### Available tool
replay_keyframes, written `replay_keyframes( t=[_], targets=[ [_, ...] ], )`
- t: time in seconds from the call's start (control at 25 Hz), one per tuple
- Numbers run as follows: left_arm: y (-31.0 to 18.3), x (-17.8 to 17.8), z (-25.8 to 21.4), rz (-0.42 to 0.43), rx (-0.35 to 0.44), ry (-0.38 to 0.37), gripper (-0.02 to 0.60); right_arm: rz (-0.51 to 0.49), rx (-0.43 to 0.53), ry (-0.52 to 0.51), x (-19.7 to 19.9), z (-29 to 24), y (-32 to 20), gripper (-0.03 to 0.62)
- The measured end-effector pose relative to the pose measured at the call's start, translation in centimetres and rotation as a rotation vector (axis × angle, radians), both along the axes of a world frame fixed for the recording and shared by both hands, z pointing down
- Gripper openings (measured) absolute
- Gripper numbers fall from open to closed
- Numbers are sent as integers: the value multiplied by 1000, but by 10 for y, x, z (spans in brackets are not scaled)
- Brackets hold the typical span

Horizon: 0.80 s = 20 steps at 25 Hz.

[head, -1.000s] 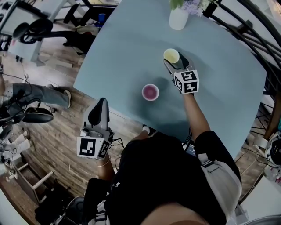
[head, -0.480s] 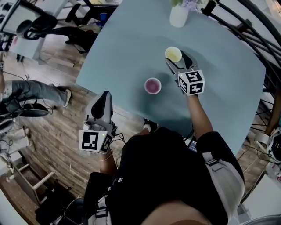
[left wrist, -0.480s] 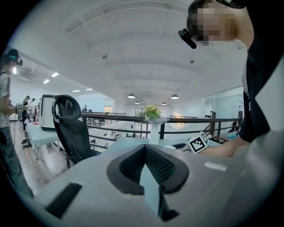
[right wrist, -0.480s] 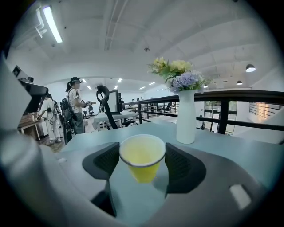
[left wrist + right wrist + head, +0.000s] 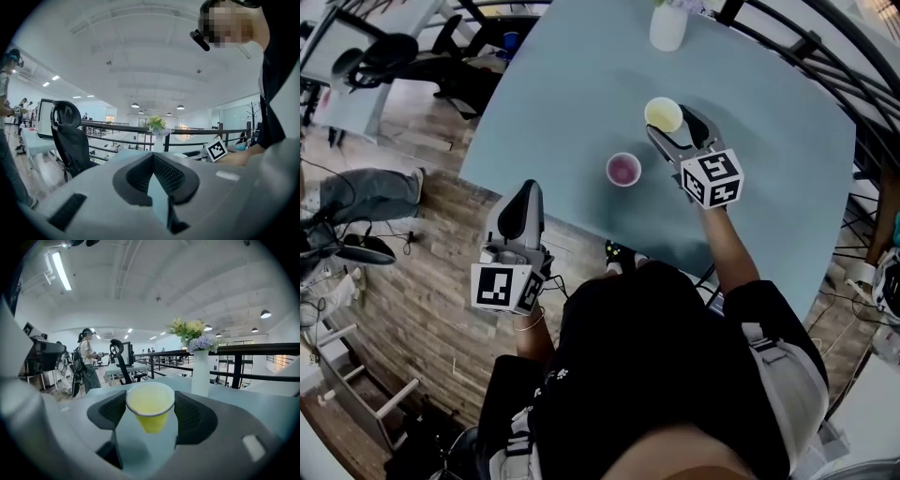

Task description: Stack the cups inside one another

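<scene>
A yellow cup hangs a little above the pale blue table, and my right gripper is shut on it. In the right gripper view the yellow cup sits upright between the two black pads, its shadow on the table below. A pink cup stands upright on the table, to the left of the yellow one and nearer the front edge. My left gripper is off the table's left edge over the wooden floor, its jaws together with nothing in them; the left gripper view shows its pads meeting.
A white vase with flowers stands at the table's far side, straight behind the yellow cup as the vase in the right gripper view. A black railing runs along the table's right. Office chairs and a person stand at the left.
My right gripper has lifted the yellow cup up off the table. The pink cup has stayed in place and the left gripper has barely moved.
</scene>
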<state>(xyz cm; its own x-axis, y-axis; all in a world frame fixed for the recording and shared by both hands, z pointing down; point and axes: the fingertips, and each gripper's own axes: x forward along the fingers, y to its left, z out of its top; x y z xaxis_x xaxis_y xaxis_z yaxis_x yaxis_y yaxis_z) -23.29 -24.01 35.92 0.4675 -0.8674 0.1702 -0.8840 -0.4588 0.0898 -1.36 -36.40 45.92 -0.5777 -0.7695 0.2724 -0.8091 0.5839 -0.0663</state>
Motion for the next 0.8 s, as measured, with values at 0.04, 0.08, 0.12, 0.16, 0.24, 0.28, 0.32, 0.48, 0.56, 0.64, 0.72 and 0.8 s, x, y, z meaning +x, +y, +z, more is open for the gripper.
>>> replay_keyframes(
  t=[0.04, 0.08, 0.12, 0.16, 0.24, 0.28, 0.32, 0.48, 0.56, 0.64, 0.72, 0.8],
  targets=[
    [0, 0, -1, 3, 4, 5, -17, -6, 4, -4, -3, -4, 5, 327],
    [1, 0, -1, 6, 8, 10, -17, -13, 8, -8, -5, -8, 9, 327],
    [1, 1, -1, 10, 11, 14, -17, -21, 11, -12, -8, -11, 14, 327],
    [2, 1, -1, 15, 14, 16, -17, -29, 13, -17, -11, -14, 19, 327],
    [6, 0, 1, 21, 13, 13, -17, -46, 13, -27, -18, -19, 29, 327],
    [7, -1, 1, 21, 11, 11, -17, -55, 11, -30, -22, -20, 34, 327],
    [8, -2, 1, 18, 8, 11, -17, -65, 8, -33, -26, -20, 39, 327],
    [10, -6, 2, 5, 8, 25, -17, -106, -2, -33, -40, -21, 54, 327],
    [10, -7, 3, 9, 7, 31, -17, -124, -11, -35, -48, -20, 60, 327],
    [10, -8, 3, 16, 10, 37, -17, -142, -21, -41, -56, -19, 66, 327],
    [10, -10, 4, 16, 9, 39, -17, -158, -32, -45, -63, -15, 71, 327],
    [11, -12, 4, 13, 7, 36, -17, -173, -43, -46, -69, -12, 75, 327]
  ],
)
